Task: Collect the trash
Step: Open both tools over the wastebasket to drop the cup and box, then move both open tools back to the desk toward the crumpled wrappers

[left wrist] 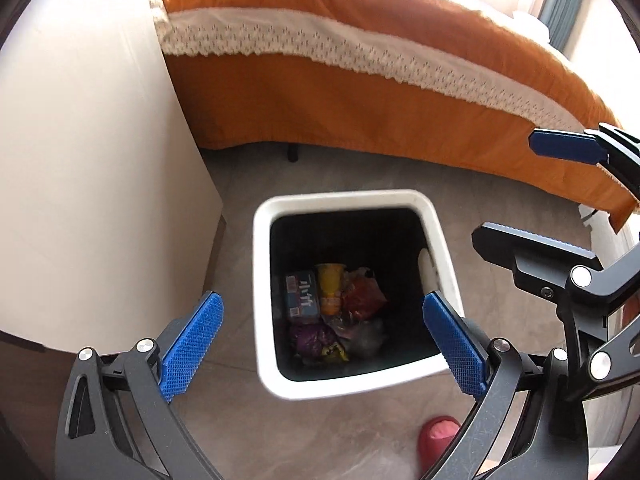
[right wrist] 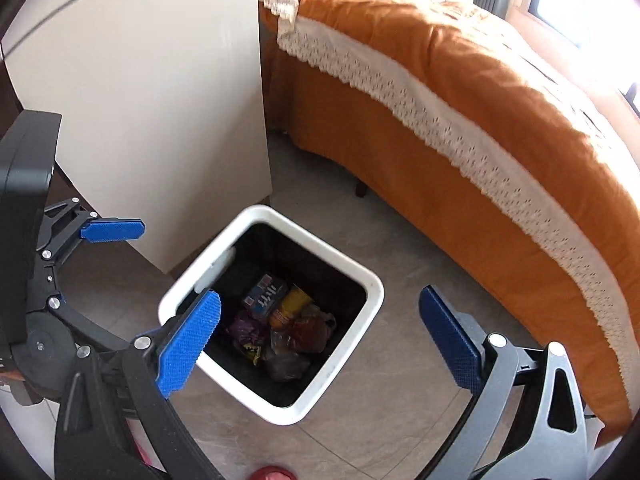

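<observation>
Already the orange-covered bed [left wrist: 360, 92] fills the far side, a white cabinet [left wrist: 80, 160] stands left, and the white bin [left wrist: 262, 280] sits between them on the floor. Trash [left wrist: 332, 312] lies inside its bottom. Both the left gripper [left wrist: 320, 344] and right gripper [right wrist: 320, 348] hang wide and empty above; collecting looks largely done.

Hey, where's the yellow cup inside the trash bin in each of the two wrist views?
Left wrist: yellow cup lies on the bin's floor, centre of picture, right of the blue carton.
Right wrist: yellow cup sits just left of centre, below-right of the carton.
Shared landmark: the white trash bin, beside the orange bed.
</observation>
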### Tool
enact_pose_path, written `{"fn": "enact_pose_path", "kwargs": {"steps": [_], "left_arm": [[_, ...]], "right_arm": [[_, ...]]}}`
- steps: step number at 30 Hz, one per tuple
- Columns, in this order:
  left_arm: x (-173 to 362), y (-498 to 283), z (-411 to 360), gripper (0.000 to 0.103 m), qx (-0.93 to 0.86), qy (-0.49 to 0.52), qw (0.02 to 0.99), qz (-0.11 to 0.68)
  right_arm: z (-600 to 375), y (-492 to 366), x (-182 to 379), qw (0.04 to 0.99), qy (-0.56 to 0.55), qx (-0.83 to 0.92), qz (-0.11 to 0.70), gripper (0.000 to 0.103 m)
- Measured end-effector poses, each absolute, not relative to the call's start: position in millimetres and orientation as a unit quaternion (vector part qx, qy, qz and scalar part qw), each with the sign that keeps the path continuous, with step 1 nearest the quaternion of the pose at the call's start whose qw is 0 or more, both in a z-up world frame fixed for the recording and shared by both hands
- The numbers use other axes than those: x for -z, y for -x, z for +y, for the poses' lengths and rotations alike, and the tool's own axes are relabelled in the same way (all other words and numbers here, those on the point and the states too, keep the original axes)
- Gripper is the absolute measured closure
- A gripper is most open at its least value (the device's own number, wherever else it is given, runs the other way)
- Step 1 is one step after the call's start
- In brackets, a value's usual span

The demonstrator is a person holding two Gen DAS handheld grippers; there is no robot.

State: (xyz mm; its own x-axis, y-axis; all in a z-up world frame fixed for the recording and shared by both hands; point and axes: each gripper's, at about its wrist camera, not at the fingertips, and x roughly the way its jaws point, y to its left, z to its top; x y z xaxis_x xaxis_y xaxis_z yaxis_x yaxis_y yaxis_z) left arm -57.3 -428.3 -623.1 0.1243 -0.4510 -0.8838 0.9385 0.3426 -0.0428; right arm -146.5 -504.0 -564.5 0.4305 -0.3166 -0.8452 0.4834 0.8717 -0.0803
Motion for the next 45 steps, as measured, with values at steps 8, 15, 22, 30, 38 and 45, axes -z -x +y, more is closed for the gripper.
{"fn": "enact_pose_path", "kwargs": {"steps": [8, 15, 22, 30, 38, 45], "left_arm": [[534.0, 54.6, -415.0, 0.005, 0.504, -0.270, 0.711, 0.409], [432.7, 46.5, -388.3, 0.005, 0.497, -0.258, 0.735, 0.383], [337.1, 40.9, -341.1, 0.005, 0.485, -0.232, 0.761, 0.362], [235.9, 20.0, -267.5, 0.005, 0.451, -0.206, 0.801, 0.335], [153.2, -24.8, -177.5, 0.005, 0.398, -0.171, 0.850, 0.300], [98.4, -82.8, -85.5, 0.005, 0.327, -0.144, 0.890, 0.283]], "right_arm": [[-490.3, 144.7, 478.0, 0.852, -0.089, 0.257, 0.446, 0.004], [-467.1, 140.6, 384.3, 0.868, -0.093, 0.265, 0.410, 0.004], [-425.1, 126.3, 286.6, 0.896, -0.070, 0.251, 0.360, 0.004], [-368.3, 91.5, 194.1, 0.926, -0.035, 0.208, 0.313, 0.004], [-296.2, 31.5, 117.3, 0.949, -0.001, 0.157, 0.272, 0.004], [-227.7, -24.2, 80.6, 0.963, -0.003, 0.127, 0.236, 0.004]]}}
